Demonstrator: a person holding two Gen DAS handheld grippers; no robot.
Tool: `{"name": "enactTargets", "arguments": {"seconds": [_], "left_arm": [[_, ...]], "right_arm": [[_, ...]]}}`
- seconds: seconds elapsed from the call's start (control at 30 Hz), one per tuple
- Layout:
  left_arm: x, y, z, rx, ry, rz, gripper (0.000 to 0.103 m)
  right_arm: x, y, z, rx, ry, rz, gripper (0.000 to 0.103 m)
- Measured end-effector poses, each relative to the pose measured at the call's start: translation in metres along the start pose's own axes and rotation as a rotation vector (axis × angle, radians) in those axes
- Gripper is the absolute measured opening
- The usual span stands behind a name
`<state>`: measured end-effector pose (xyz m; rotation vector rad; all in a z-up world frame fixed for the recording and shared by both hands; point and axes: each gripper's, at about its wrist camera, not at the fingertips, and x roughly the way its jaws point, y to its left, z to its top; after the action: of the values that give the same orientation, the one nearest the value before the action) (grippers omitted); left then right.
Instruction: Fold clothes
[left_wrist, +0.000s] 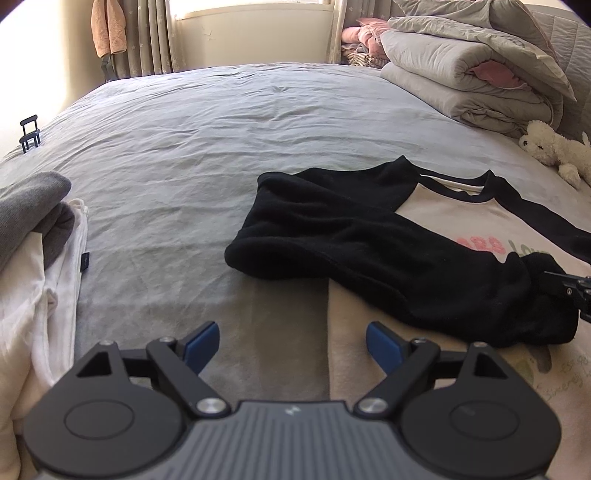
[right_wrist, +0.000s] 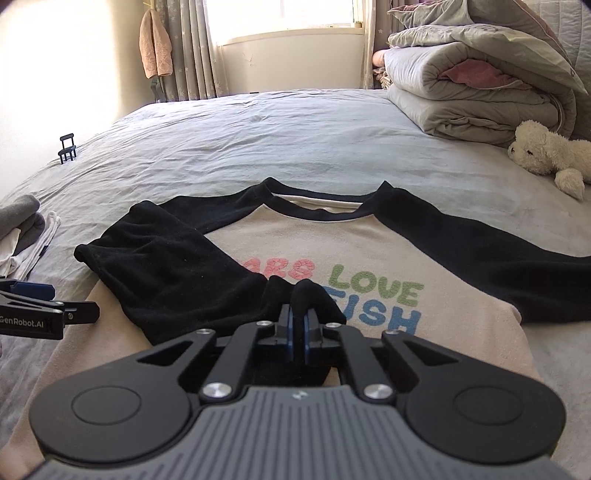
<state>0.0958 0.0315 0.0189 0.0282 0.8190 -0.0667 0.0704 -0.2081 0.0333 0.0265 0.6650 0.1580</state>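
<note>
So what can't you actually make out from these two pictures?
- Printed words on the shirt: in the right view the black sleeve and right claw cover the first word's start and the bottom line.
- Shirt's far sleeve: cut off by the right edge in both views.
- Clothes pile: cut off by the left edge; the number of items is unclear.
- Small tag on the pile: too small to read.
- Left claw: whether it touches the shirt is unclear.

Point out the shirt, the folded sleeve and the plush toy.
shirt (right_wrist: 295, 236): right wrist view, on the cream chest below the collar.
folded sleeve (right_wrist: 166, 258): right wrist view, on the middle of the black fabric laid across the front.
plush toy (right_wrist: 543, 151): right wrist view, on its white body.
</note>
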Motion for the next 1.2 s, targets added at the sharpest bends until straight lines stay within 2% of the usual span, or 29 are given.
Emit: {"name": "enactTargets", "arguments": {"seconds": [0.1, 0.17, 0.37, 0.43, 0.53, 0.7, 0.87, 1.03, 1.2], "left_arm": [[0.001, 0.000, -0.001, 0.001, 0.002, 0.006, 0.088], [0.002, 0.000, -0.001, 0.000, 0.004, 0.008, 0.088], [0.003, 0.002, -0.001, -0.003, 0.007, 0.015, 0.088], [0.004, 0.002, -0.001, -0.004, 0.009, 0.017, 0.088], [0.006, 0.004, -0.002, -0.006, 0.010, 0.021, 0.088], [0.010, 0.004, -0.002, -0.003, 0.008, 0.027, 0.090], [0.015, 0.002, 0.000, 0.012, -0.006, 0.042, 0.091], [0.022, -0.005, 0.008, 0.074, -0.043, 0.077, 0.092], [0.029, -0.012, 0.012, 0.121, -0.072, 0.092, 0.095]], "right_arm": [[0.003, 0.001, -0.001, 0.003, 0.017, 0.013, 0.008], [0.007, 0.001, -0.003, 0.018, 0.044, 0.027, 0.017], [0.010, 0.002, -0.007, 0.021, 0.059, 0.020, 0.017], [0.009, 0.004, -0.007, -0.001, 0.051, 0.004, 0.006], [-0.003, -0.001, 0.003, -0.014, -0.008, -0.028, 0.005], [-0.028, -0.038, 0.037, 0.066, -0.112, -0.069, 0.004], [-0.037, -0.076, 0.057, 0.130, -0.139, -0.126, 0.004], [-0.042, -0.109, 0.082, 0.148, -0.195, -0.188, 0.004], [-0.033, -0.146, 0.093, 0.232, -0.196, -0.185, 0.004]]}}
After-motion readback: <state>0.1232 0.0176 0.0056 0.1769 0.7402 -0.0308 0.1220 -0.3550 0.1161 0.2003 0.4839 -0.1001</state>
